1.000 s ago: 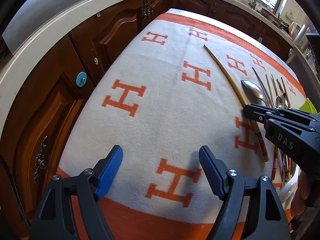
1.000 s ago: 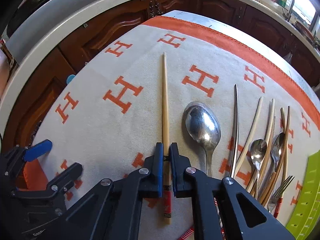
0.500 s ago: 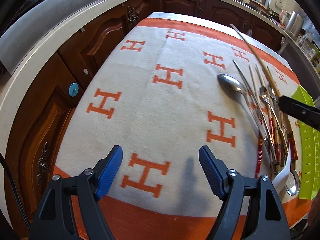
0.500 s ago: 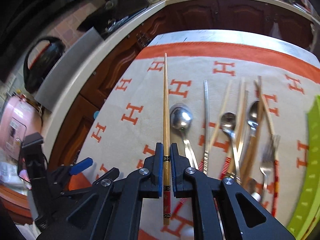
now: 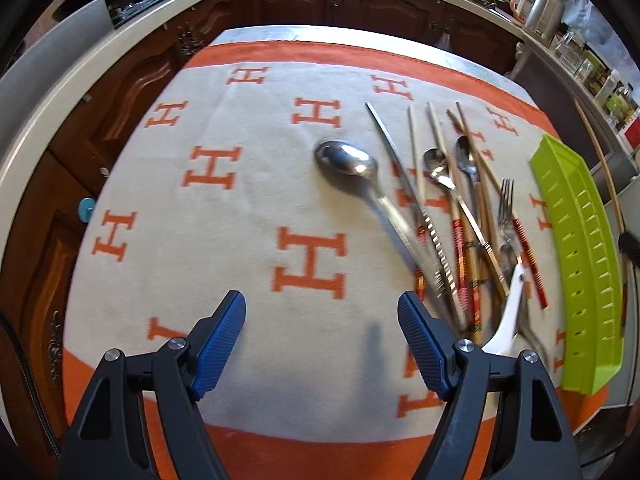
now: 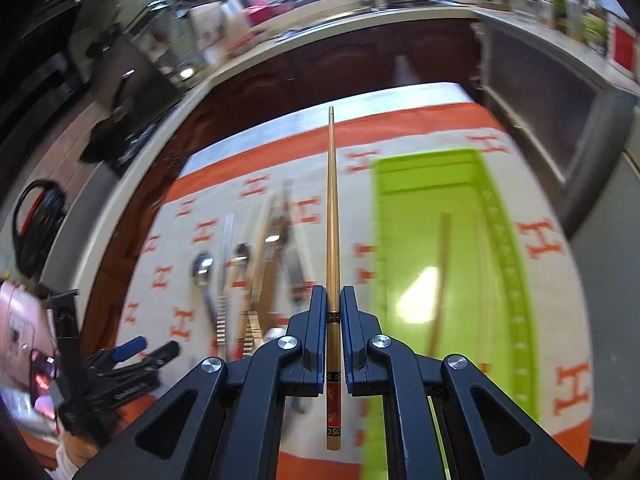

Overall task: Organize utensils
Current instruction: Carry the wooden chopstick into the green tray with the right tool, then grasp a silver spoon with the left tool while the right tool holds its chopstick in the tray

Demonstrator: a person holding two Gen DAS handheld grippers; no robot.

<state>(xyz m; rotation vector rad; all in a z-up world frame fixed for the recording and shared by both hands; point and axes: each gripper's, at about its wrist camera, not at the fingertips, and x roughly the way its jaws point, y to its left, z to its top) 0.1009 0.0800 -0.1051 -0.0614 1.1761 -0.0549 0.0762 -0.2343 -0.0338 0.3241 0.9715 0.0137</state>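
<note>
Wooden chopstick, one, clamped in right gripper, raised above cloth just left of green tray. Tray holds one chopstick. Left gripper wide, empty, over cloth. Right of it: large spoon, fork, blurred utensil pile.

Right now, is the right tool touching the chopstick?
Touching. The right wrist view shows the right tool shut on the chopstick, both pads pressed against its shaft, lifted above the cloth.
</note>
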